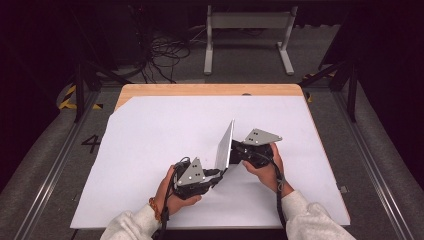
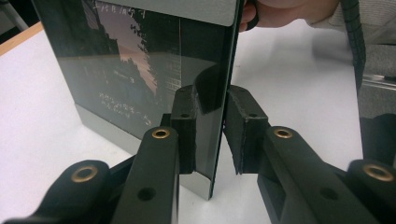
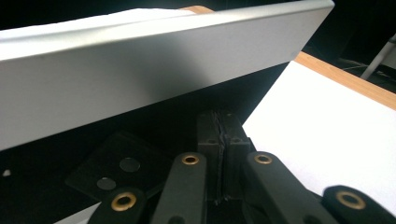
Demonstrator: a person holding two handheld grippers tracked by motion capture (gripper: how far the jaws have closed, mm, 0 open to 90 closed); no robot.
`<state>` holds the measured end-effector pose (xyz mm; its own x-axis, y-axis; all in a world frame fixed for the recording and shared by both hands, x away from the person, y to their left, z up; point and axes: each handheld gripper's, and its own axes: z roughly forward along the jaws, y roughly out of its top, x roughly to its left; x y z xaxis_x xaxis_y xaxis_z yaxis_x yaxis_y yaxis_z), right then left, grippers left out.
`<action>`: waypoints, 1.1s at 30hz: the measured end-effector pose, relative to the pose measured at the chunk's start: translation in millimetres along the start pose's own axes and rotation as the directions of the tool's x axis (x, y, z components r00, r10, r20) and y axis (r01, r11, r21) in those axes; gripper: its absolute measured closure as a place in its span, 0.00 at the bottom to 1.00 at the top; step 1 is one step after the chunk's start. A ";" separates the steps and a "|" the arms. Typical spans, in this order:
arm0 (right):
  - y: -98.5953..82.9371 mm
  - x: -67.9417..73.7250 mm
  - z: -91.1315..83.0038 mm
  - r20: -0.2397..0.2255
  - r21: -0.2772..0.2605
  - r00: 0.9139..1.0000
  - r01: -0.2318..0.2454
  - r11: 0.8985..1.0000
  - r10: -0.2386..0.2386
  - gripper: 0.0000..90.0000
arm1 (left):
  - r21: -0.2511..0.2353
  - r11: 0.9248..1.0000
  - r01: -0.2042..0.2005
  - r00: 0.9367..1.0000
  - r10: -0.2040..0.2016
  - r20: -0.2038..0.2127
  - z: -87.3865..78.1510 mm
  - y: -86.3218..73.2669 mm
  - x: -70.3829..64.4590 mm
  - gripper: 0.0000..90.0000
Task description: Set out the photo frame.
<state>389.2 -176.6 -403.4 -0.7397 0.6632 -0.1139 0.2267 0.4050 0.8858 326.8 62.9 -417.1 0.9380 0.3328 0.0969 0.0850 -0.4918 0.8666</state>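
Note:
A thin tablet (image 1: 225, 145) stands on its edge, tilted, on the white sheet (image 1: 150, 130) near the table's front. Its dark glass face (image 2: 140, 70) shows in the left gripper view and its silver back (image 3: 140, 70) in the right gripper view. My left gripper (image 1: 218, 172) is at the tablet's lower near corner, with its jaws (image 2: 212, 107) on either side of the tablet's edge, shut on it. My right gripper (image 1: 235, 150) is behind the silver back. Its pads (image 3: 222, 121) are pressed together with nothing seen between them.
The wooden table (image 1: 210, 90) shows past the sheet's far edge. A white metal frame (image 1: 247, 30) and loose cables (image 1: 165, 55) are on the floor beyond. A dark flat plate (image 3: 116, 163) with round spots sits below the tablet's back.

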 end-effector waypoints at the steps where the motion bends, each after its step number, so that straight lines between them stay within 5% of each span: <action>1: 0.4 0.0 -0.2 0.002 0.000 1.000 0.004 1.000 -0.004 0.98 | 0.000 1.000 -0.001 1.000 0.001 0.002 0.3 -0.1 0.3 0.82; 20: 0.5 -3.3 -0.2 0.018 -0.013 1.000 0.005 1.000 -0.005 0.91 | -0.015 1.000 -0.018 1.000 0.018 -0.003 7.7 -1.4 2.6 0.77; 25: 0.4 -3.9 -13.6 0.018 -0.014 1.000 0.024 1.000 -0.024 0.87 | -0.025 0.999 -0.028 0.999 0.028 0.027 1.4 -6.1 4.1 0.81; 33: -6.6 -3.7 -36.5 0.004 -0.013 1.000 0.022 1.000 -0.022 0.86 | 0.029 0.999 -0.035 0.999 0.034 0.040 -6.9 -13.5 4.9 0.89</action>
<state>367.4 -204.7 -392.4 -0.7421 0.6566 -0.1350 0.2024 0.4115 0.8886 327.9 76.7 -425.0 0.9530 0.2835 0.1068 0.0616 -0.5265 0.8479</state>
